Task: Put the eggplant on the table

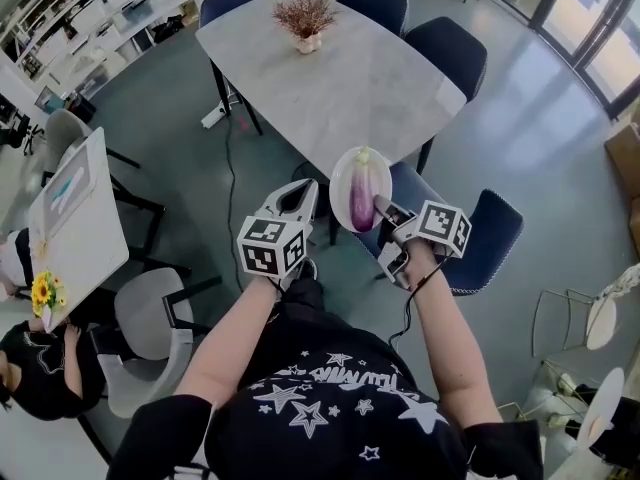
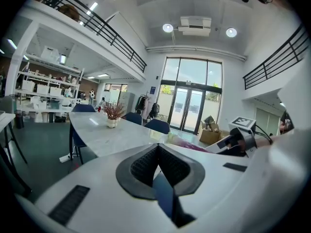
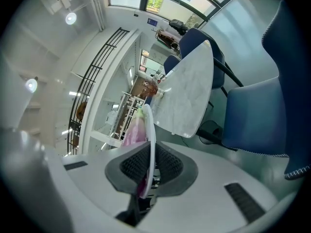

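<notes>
A purple eggplant (image 1: pixel 361 201) lies on a white plate (image 1: pixel 345 173) held in the air just off the near edge of the marble table (image 1: pixel 350 78). My right gripper (image 1: pixel 383 208) is shut on the plate's rim. In the right gripper view the plate (image 3: pixel 152 130) stands edge-on between the pads, with the eggplant (image 3: pixel 132 130) on its left face. My left gripper (image 1: pixel 298 194) hangs shut and empty just left of the plate. In the left gripper view its jaws (image 2: pixel 156 165) meet with nothing between them, and the eggplant (image 2: pixel 187 142) shows to the right.
A potted dry plant (image 1: pixel 306 18) stands at the table's far end. Dark blue chairs (image 1: pixel 480 233) ring the table, one right below the plate. A second white table (image 1: pixel 75 213) with yellow flowers (image 1: pixel 42 293) and a seated person are at the left.
</notes>
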`<state>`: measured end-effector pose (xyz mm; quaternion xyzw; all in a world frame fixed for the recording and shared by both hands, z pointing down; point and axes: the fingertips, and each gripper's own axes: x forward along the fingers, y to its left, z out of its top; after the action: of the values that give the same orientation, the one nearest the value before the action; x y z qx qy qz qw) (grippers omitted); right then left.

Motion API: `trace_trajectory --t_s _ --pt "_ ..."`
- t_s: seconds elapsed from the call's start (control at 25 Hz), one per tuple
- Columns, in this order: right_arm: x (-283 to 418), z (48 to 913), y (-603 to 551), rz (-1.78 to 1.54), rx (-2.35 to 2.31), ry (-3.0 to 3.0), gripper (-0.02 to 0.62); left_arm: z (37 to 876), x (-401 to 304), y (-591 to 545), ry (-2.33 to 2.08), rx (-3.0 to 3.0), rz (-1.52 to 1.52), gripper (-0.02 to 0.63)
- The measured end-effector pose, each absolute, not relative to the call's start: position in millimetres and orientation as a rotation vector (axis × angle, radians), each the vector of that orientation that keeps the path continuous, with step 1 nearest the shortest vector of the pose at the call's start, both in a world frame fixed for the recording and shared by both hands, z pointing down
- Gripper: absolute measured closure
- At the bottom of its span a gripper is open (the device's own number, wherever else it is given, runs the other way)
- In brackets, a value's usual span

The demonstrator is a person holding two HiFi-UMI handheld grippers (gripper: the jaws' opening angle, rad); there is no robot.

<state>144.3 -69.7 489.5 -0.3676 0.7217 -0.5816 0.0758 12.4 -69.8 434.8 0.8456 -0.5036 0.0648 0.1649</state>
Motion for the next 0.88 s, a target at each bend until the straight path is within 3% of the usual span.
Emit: trace_trajectory --t_s 0.88 --pt "114 519 -265 -1.798 -1.191 2.173 0.572 472 0 -287 -1.27 2.429 0.25 0.598"
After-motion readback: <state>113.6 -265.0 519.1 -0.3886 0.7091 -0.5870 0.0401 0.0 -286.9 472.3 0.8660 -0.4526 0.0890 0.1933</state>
